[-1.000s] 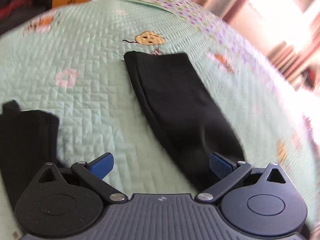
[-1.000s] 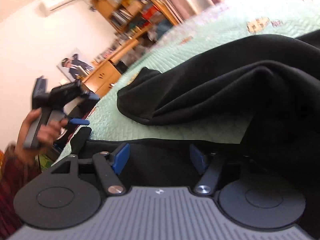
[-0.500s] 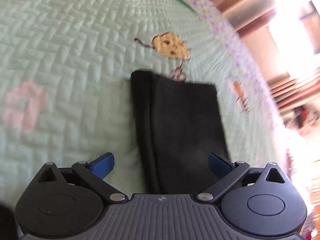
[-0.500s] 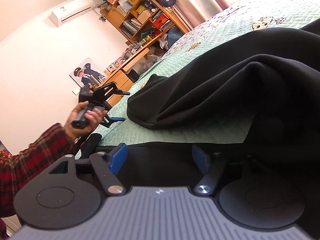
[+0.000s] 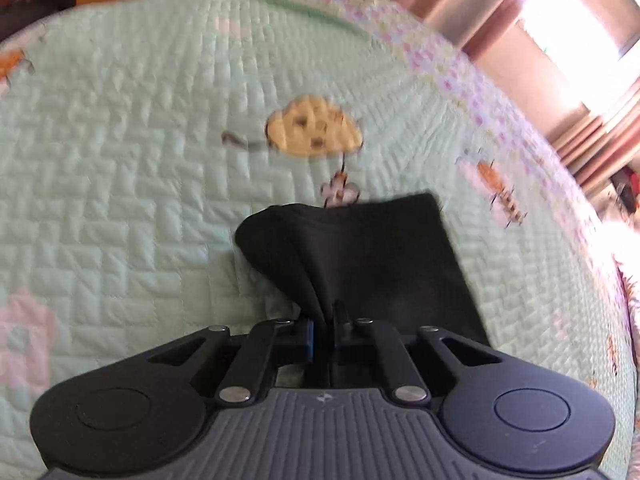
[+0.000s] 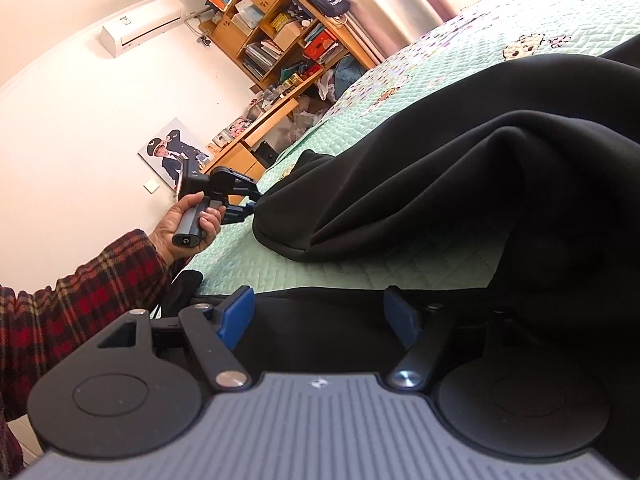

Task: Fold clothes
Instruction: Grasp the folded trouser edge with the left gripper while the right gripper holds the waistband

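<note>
Left hand-held gripper (image 5: 324, 332) pinched on black garment (image 5: 360, 264); right hand-held gripper (image 6: 320, 316) wide, empty. Thin bite risks slipping free when lifted.

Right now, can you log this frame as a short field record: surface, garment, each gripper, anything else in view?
surface: mint green quilted bedspread with cartoon prints
garment: black garment spread on the bed; one end pinched up off the quilt
left gripper: shut on the garment's edge, fabric tenting up to the pads
right gripper: open, pads apart, black cloth lying between and under them
person: hand in a red plaid sleeve holds the left gripper's handle
background: wooden shelves, wall air conditioner
</note>
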A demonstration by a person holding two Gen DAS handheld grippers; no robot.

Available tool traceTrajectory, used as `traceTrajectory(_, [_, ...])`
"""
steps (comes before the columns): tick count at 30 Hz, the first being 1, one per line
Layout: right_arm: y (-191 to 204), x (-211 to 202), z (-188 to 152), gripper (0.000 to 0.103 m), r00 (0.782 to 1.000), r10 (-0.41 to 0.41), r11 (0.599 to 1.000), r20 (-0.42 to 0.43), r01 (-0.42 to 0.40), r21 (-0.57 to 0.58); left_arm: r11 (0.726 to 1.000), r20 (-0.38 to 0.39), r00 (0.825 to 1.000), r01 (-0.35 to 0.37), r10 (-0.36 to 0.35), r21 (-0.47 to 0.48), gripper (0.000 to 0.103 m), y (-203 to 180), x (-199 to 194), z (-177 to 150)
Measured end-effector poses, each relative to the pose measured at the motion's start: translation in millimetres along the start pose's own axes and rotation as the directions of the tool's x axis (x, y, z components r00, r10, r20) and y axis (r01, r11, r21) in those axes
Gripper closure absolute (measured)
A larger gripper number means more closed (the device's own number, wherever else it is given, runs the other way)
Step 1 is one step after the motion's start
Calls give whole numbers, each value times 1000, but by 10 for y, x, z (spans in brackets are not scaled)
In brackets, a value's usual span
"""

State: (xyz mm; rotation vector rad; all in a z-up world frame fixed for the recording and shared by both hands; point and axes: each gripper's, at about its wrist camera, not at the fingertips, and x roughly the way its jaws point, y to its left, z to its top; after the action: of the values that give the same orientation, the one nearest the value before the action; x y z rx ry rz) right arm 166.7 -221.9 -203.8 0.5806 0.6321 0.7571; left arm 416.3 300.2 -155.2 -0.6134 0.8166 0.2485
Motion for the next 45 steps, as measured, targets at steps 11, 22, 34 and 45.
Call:
traceTrajectory(11, [268, -202, 127, 29, 997, -58, 998, -48, 59, 30, 1000, 151, 988, -16, 16, 0, 96, 436, -1309, -631])
traceTrajectory(22, [133, -521, 645, 17, 982, -185, 912, -24, 181, 369, 998, 216, 975, 50, -43, -26, 96, 23, -1843, -485])
traceTrajectory(34, [85, -178, 604, 17, 980, -189, 800, -61, 190, 569, 992, 290, 951, 82, -106, 95, 97, -1076, -2345, -13])
traceTrajectory(45, [-186, 565, 891, 82, 955, -294, 695, 24, 197, 692, 999, 210, 978, -15, 5, 45, 97, -1130, -1905, 163])
